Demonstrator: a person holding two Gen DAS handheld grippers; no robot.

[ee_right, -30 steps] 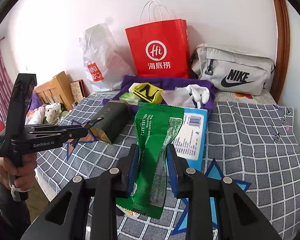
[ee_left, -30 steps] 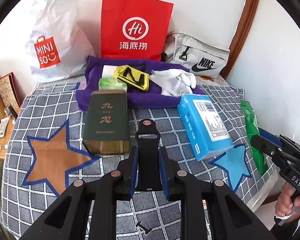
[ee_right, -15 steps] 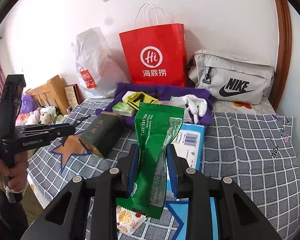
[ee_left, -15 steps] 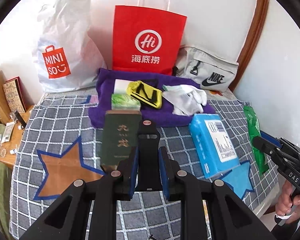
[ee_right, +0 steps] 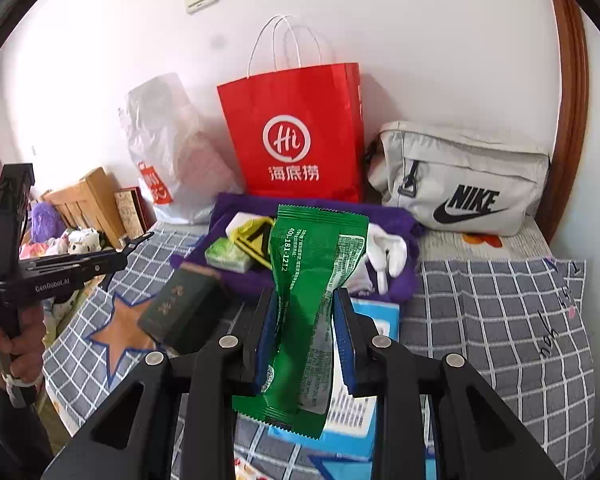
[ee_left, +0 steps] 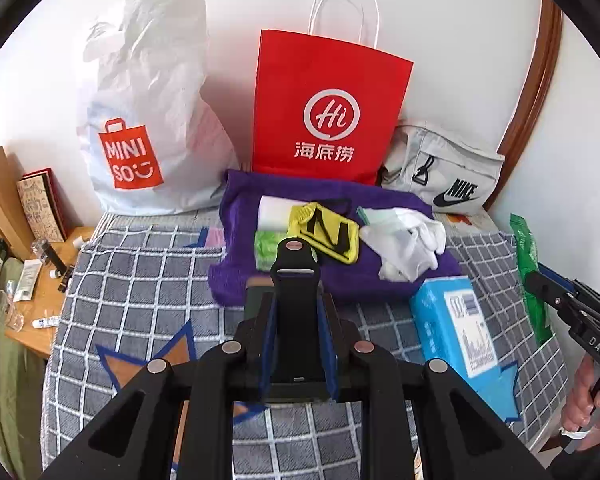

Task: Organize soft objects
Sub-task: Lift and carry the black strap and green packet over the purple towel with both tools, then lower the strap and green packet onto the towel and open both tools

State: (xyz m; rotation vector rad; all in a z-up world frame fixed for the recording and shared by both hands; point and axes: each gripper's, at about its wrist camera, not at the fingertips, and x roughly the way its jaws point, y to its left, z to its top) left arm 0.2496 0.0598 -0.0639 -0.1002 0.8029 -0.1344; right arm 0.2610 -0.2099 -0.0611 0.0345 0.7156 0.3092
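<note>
**Green packet rides toward the bags**

Your right gripper (ee_right: 304, 336) pinches the green snack packet (ee_right: 318, 280) mid-length, its top flopping free above the purple towel (ee_right: 396, 284), likely held upright so it clears the clutter. Your left gripper (ee_left: 296, 320) is pressed together on nothing, apparently free for the next item. Behind the towel, a red paper bag (ee_right: 300, 132) stands against the white wall, a grey Nike pouch (ee_right: 460, 176) beside it. In front of the towel, a dark green box (ee_right: 180, 308) and a blue tissue pack (ee_left: 456, 328) lie on the grey checked blanket (ee_right: 500, 320)
</note>
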